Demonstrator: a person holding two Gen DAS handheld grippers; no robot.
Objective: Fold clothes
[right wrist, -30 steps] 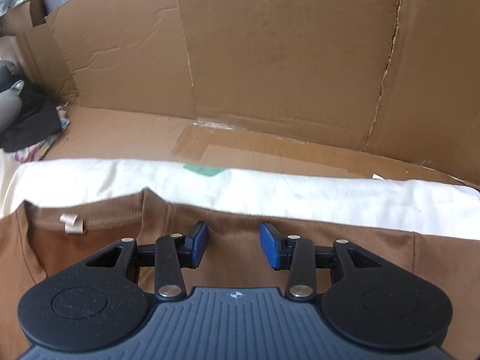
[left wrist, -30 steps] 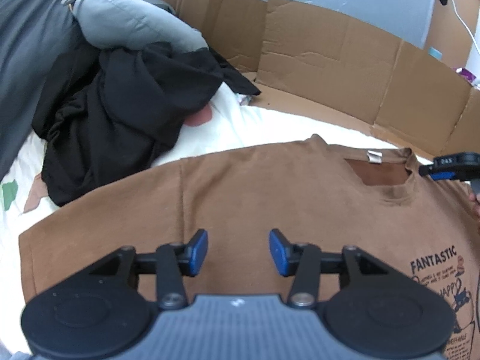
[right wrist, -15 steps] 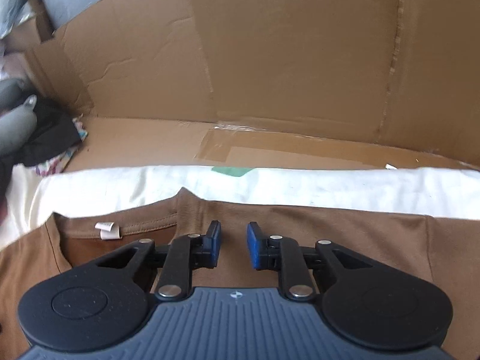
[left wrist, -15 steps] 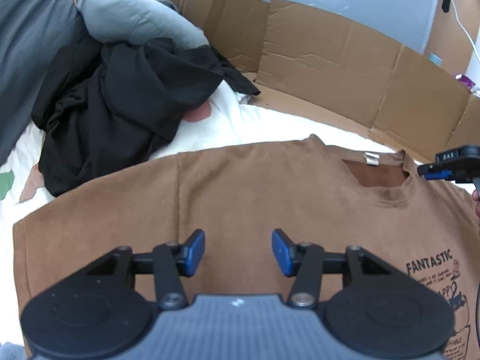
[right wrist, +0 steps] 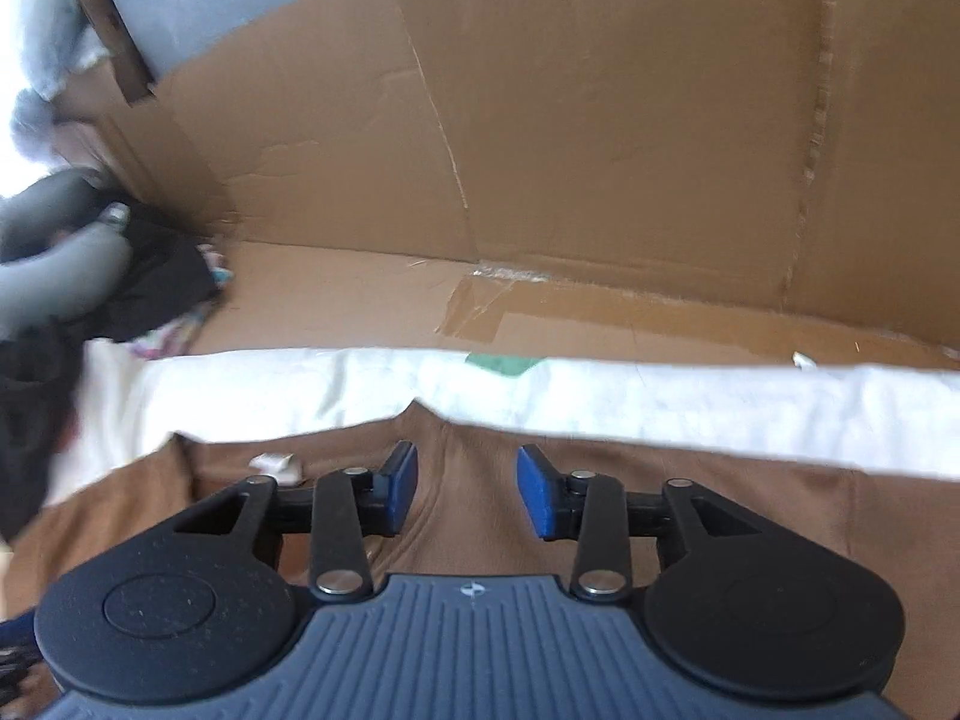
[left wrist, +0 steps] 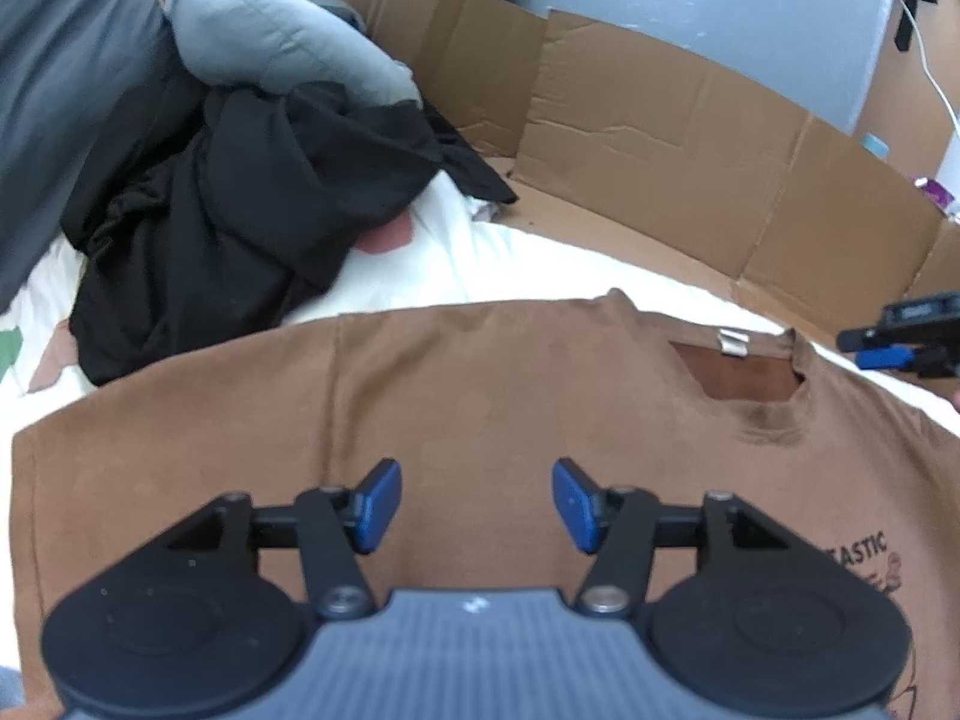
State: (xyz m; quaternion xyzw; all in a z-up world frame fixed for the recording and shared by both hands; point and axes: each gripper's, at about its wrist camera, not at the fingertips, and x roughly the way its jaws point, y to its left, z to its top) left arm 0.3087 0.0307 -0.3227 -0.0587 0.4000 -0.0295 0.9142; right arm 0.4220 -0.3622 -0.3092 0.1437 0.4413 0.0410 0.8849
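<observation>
A brown T-shirt (left wrist: pixel 492 396) with a printed graphic lies flat, front up, on a white sheet (left wrist: pixel 528 264). My left gripper (left wrist: pixel 474 504) hovers open over the shirt's left shoulder and chest, nothing between its blue pads. In the right wrist view the same brown T-shirt (right wrist: pixel 750 480) fills the foreground. My right gripper (right wrist: pixel 467 495) is open over the shoulder seam just right of the collar, near the white neck label (right wrist: pixel 277 463). The right gripper (left wrist: pixel 900 339) also shows at the right edge of the left wrist view.
A pile of black clothes (left wrist: pixel 240 222) and a grey pillow (left wrist: pixel 270 36) lie to the left of the shirt. Cardboard walls (left wrist: pixel 660 138) border the far side of the sheet, with a cardboard wall (right wrist: pixel 600 138) close ahead in the right wrist view.
The right gripper narrowed half a second ago and has opened wide again, shifting slightly left along the collar. The left gripper drew a little nearer the shirt and stayed open.
</observation>
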